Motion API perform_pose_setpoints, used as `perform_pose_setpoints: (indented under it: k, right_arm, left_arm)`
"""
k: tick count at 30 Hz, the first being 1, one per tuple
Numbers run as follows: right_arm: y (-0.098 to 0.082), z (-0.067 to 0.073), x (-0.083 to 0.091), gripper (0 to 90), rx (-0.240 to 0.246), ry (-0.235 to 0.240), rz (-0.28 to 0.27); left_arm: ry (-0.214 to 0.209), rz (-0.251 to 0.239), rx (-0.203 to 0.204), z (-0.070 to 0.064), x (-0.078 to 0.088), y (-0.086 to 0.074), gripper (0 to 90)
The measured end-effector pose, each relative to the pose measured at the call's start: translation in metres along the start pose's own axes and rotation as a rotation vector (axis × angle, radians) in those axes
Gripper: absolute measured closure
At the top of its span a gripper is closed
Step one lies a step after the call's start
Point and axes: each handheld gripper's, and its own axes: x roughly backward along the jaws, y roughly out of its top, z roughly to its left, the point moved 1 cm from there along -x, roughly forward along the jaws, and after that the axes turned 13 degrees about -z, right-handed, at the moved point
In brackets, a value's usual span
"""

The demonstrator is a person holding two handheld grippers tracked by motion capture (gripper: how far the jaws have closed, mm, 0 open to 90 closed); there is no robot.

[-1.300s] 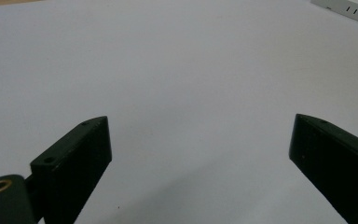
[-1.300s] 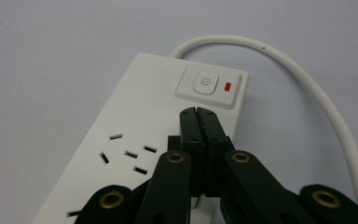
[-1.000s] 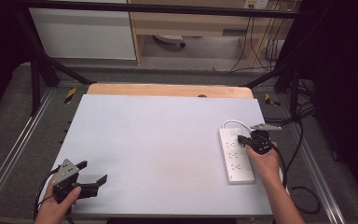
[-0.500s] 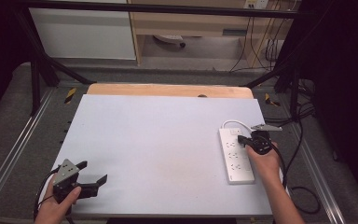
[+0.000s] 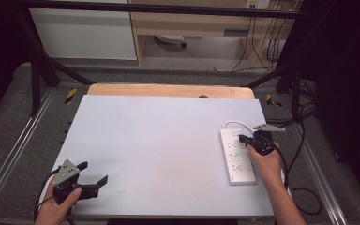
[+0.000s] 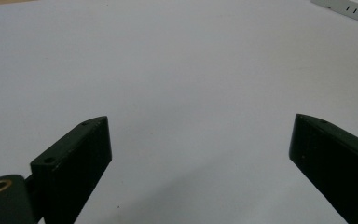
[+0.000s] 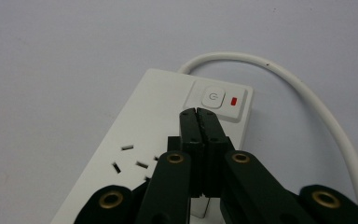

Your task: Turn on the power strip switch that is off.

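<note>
White plastic forms the power strip, which lies flat near the right edge of the pale table, its cord curving off from the far end. At that end a square switch is seen beside a small red lamp. The right gripper is held over the strip with its jaws pressed together, nothing between them, and the joined tips rest at the near edge of the switch; whether they actually touch it cannot be told. The left gripper is kept well apart at the near left corner of the table, jaws spread wide and empty above the bare surface. The strip is judged to be light, rigid and smooth, so it is likely to slide or pivot on the slick tabletop if it is pushed sideways. A press on the switch is therefore best delivered straight down through its centre, where the button will give with a short click. If the strip must be steadied or lifted, it is best taken across its narrow width at mid-length, over the sockets, since the casing there is stiff and parallel-sided. The cord is flexible and offers a poor hold.
</note>
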Motion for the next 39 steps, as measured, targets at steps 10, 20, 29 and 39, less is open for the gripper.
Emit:
perform_pose_setpoints:
  k: [10, 20, 29, 39]
  right_arm:
    - [0.001, 0.003, 0.001, 90.0, 0.000, 0.010, -0.008]
    - [0.003, 0.003, 0.002, 88.8, 0.003, 0.013, -0.016]
    - [0.005, 0.006, 0.006, 83.1, -0.003, 0.009, -0.028]
    - [0.008, 0.012, 0.007, 75.2, 0.003, 0.013, -0.041]
  left_arm:
    - [-0.001, -0.001, 0.000, 0.000, 0.000, 0.000, 5.8]
    - [-0.002, -0.001, 0.003, 0.000, 0.000, 0.000, 5.8]
    - [-0.003, 0.000, 0.003, -0.001, -0.001, 0.000, 5.8]
    - [-0.004, 0.005, 0.000, 0.000, -0.001, -0.001, 5.8]
